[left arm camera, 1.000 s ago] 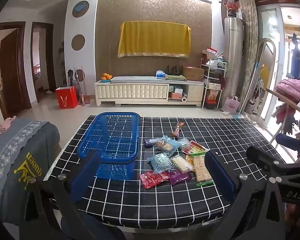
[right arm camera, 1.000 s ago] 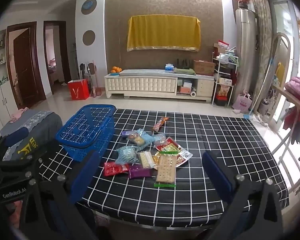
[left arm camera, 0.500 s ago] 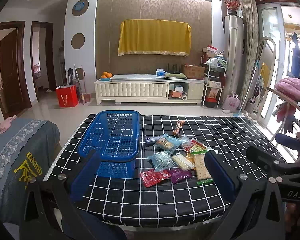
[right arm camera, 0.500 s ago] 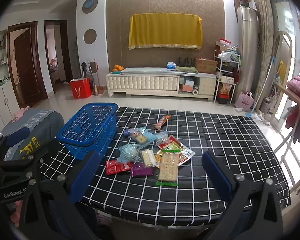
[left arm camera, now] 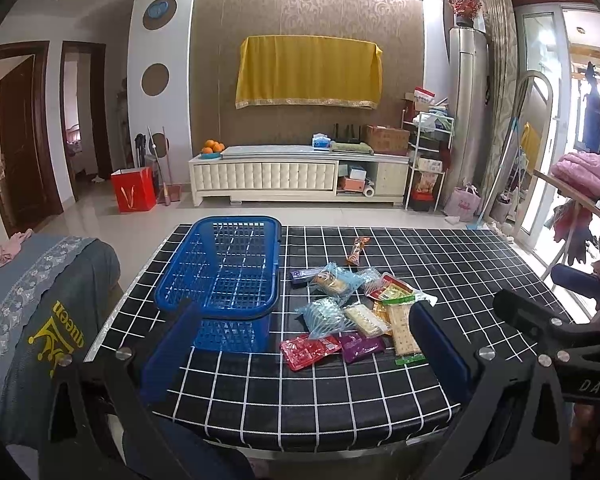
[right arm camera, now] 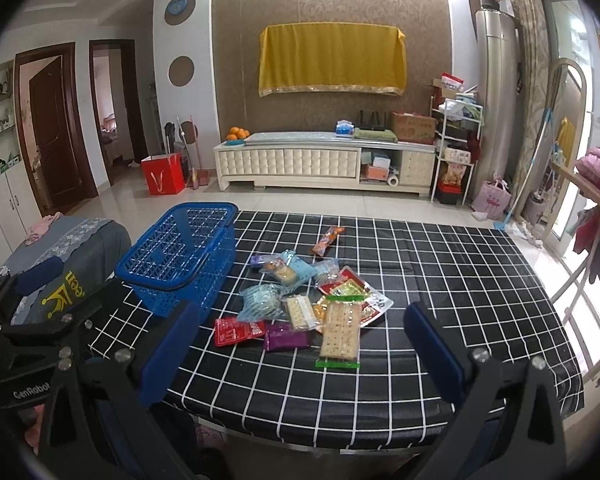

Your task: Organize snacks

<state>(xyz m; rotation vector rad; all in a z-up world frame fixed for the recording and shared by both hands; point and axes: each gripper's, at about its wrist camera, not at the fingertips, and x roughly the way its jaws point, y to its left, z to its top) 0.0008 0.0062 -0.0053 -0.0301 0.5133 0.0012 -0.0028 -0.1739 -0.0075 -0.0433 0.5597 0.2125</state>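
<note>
A blue mesh basket (left arm camera: 224, 276) (right arm camera: 182, 254) stands empty on the left of a black checked table (left arm camera: 440, 264). Right of it lies a heap of snack packets (left arm camera: 352, 308) (right arm camera: 300, 300): a red packet (right arm camera: 238, 330), a purple one (right arm camera: 286, 337), a long cracker pack (right arm camera: 340, 334), clear blue bags, and an orange bar (right arm camera: 329, 239) farther back. My left gripper (left arm camera: 304, 340) hangs open near the table's front edge, nothing between its fingers. My right gripper (right arm camera: 298, 344) is open too, short of the heap. Each gripper's body shows at the other view's edge.
A grey cloth-covered seat (left arm camera: 40, 300) stands left of the table. Behind are a tiled floor, a white TV cabinet (left arm camera: 296, 176), a red bag (left arm camera: 134, 196), a shelf rack (left arm camera: 428, 160) and a clothes rail (left arm camera: 580, 192) at right.
Both views have pulled back and risen a little, so the table and snacks sit slightly farther away. Nothing on the table has moved; both grippers stay open.
</note>
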